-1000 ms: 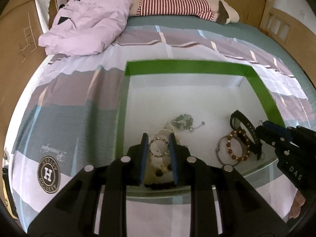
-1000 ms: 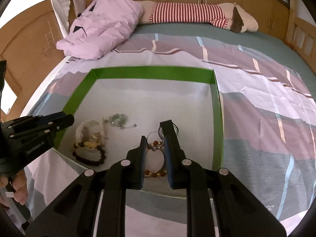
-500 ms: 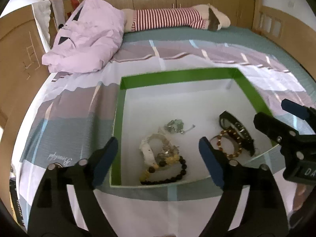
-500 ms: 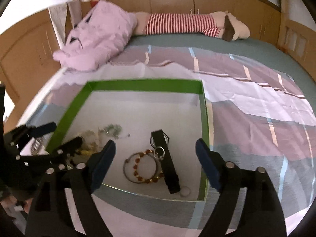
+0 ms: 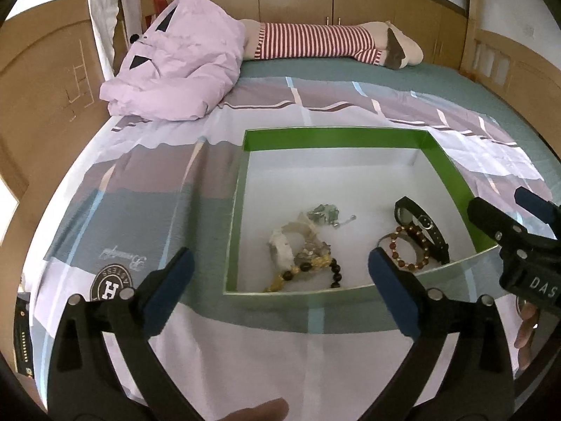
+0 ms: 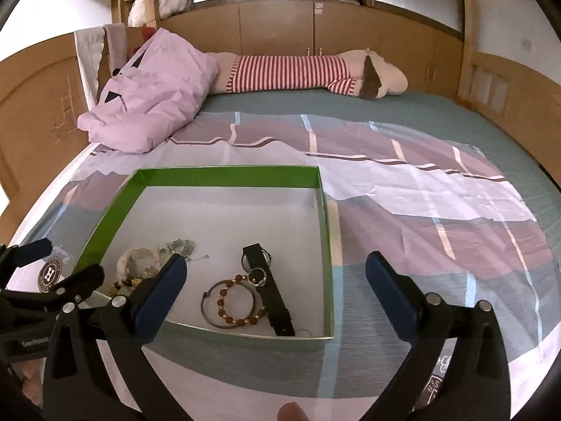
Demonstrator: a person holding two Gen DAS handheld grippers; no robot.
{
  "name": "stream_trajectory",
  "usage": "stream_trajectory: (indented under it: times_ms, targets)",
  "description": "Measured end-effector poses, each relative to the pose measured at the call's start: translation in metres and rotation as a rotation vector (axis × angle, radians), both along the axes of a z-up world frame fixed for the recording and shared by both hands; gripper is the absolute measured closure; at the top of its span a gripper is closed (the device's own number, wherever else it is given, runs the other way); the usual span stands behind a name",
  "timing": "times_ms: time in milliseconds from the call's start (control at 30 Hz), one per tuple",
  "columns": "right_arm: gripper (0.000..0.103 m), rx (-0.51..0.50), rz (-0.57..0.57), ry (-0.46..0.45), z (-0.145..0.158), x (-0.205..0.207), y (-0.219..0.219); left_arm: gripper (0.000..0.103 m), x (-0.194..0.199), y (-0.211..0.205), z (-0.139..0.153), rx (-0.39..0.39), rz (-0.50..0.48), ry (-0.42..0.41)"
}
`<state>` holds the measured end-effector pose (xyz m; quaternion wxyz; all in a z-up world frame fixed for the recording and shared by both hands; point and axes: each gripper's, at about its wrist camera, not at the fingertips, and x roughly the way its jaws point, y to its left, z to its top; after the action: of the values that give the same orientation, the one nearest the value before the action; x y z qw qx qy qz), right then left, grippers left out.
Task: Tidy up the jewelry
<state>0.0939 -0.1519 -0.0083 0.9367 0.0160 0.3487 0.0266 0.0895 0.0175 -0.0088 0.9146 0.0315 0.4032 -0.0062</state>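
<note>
A shallow green-walled box (image 5: pixel 335 138) with a white floor lies on the bed; it also shows in the right wrist view (image 6: pixel 228 176). Inside lie a black watch (image 5: pixel 424 226), a brown bead bracelet (image 5: pixel 408 249) with a metal bangle (image 6: pixel 210 307), a white bracelet (image 5: pixel 282 247), a dark and amber bead string (image 5: pixel 308 270) and a small green-grey piece (image 5: pixel 324 212). My left gripper (image 5: pixel 278 284) is open and empty, in front of the box's near wall. My right gripper (image 6: pixel 275 286) is open and empty, above the box's near right corner.
The bed has a striped purple, grey and white sheet (image 6: pixel 403 189). A crumpled lilac duvet (image 5: pixel 175 70) and a red-striped plush (image 5: pixel 315 40) lie at the far end. Wooden bed boards (image 5: pixel 42 80) rise on both sides. A dark device (image 5: pixel 22 336) sits at the left edge.
Both grippers went from nearly shut over the jewelry in the box to wide open, and pulled back up and toward me, away from the box. The jewelry stays in the box.
</note>
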Motion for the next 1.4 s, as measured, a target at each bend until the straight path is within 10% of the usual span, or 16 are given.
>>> stream_trajectory:
  times_ms: [1400]
  targets:
    - [0.001,0.005,0.023,0.015,-0.003,0.0,0.004,0.002,-0.001,-0.009,-0.003,-0.002,-0.008,0.018]
